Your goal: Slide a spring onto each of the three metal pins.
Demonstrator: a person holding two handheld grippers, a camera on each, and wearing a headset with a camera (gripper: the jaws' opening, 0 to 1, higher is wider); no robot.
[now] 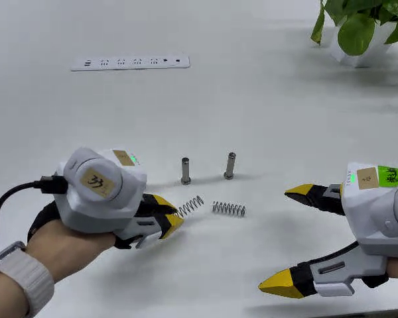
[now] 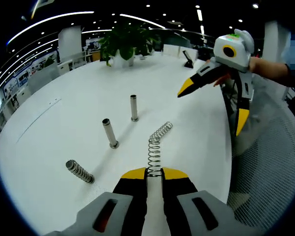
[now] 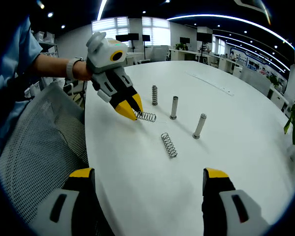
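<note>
Two bare metal pins [image 1: 186,170] [image 1: 230,165] stand upright on the white table [image 1: 265,99]. A third pin, wearing a spring [image 2: 79,171], stands nearer the left hand and appears again as the sprung pin [image 3: 154,95] in the right gripper view. My left gripper [image 1: 172,222] is shut on the end of a spring [image 1: 190,205], which sticks out past its yellow tips toward the pins. A loose spring [image 1: 229,209] lies flat just right of it. My right gripper [image 1: 286,238] hovers open and holds nothing, to the right of the loose spring.
A white power strip [image 1: 130,62] lies at the back left. A potted plant [image 1: 365,26] sits in the back right corner. A black cable [image 1: 6,199] trails from the left gripper. A mesh chair [image 3: 34,147] stands beside the table's edge.
</note>
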